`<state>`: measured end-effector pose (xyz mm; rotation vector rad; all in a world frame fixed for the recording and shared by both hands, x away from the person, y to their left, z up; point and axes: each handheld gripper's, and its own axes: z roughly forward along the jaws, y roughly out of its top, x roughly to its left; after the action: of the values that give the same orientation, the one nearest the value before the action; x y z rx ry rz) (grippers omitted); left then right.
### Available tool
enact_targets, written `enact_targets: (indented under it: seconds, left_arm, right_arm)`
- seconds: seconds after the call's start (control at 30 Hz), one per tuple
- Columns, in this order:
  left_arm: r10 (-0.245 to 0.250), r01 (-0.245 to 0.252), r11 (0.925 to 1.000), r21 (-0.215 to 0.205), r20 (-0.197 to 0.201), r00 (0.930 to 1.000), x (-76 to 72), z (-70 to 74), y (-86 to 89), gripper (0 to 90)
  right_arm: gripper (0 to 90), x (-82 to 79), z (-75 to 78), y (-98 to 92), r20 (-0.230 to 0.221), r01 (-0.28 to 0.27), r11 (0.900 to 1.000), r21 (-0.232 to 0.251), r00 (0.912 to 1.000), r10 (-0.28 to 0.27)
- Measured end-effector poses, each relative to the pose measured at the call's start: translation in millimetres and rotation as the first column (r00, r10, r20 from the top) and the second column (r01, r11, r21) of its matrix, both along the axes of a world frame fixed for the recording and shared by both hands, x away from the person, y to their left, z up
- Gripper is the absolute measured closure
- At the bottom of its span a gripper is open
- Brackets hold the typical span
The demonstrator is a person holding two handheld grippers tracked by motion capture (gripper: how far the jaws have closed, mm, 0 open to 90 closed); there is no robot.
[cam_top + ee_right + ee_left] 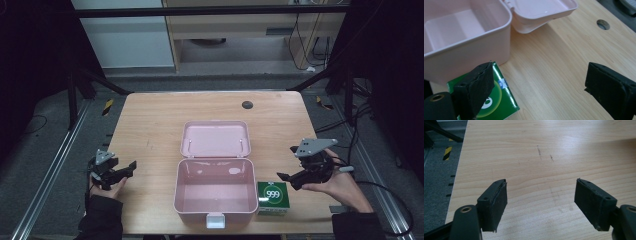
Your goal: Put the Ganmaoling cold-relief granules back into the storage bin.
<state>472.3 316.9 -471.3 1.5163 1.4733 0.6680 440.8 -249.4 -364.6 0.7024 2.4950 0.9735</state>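
Wooden table, open pink box, green carton beside gaping right hand-held gripper; left hand-held gripper gaping

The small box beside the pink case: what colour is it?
Green box with a white "999"; clearest in the high view.

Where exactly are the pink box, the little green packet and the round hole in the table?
pink box (215, 212): high view, front wall above the latch.
green packet (273, 196): high view, printed top face.
round hole (247, 105): high view, centre of the dark opening.
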Motion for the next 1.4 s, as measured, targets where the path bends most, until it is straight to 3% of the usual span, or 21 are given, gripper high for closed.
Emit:
enact_targets:
  seconds: [0.2,0.47,0.67,0.87,1.03,1.2,1.4]
  left_arm:
    - [-0.006,0.006,1.0000,0.007,-0.005,1.0000,0.4,-1.0,-1.1,25.4]
    - [-0.012,0.012,0.9997,0.020,-0.013,0.9999,0.4,-1.5,-1.8,25.4]
    - [-0.013,0.014,0.9997,0.022,-0.016,0.9998,0.6,-1.8,-2.1,25.4]
    - [-0.014,0.014,0.9996,0.023,-0.017,0.9998,0.6,-1.8,-2.1,25.3]
    - [-0.014,0.014,0.9996,0.023,-0.017,0.9998,0.8,-1.9,-2.2,25.3]
    - [-0.014,0.015,0.9996,0.024,-0.017,0.9997,0.8,-1.9,-2.3,25.3]
    - [-0.016,0.017,0.9995,0.026,-0.019,0.9997,0.9,-2.0,-2.4,25.4]
  right_arm:
    - [8.7,-3.7,0.7,8.2,-0.041,-0.078,0.996,-0.052,0.9963,0.076]
    - [7.6,-7.3,-5.7,19.0,-0.103,-0.164,0.978,-0.131,0.9832,0.151]
    - [7.0,-8.4,-8.9,24.2,-0.136,-0.203,0.965,-0.167,0.9740,0.181]
    - [4.2,-8.4,-16.6,32.3,-0.178,-0.257,0.943,-0.211,0.9588,0.221]
    - [3.8,-8.9,-22.3,35.2,-0.203,-0.275,0.935,-0.225,0.9515,0.231]
    - [2.2,-10.0,-32.0,40.6,-0.235,-0.311,0.916,-0.255,0.9385,0.253]
    - [1.6,-9.9,-41.0,44.4,-0.247,-0.327,0.908,-0.262,0.9322,0.265]
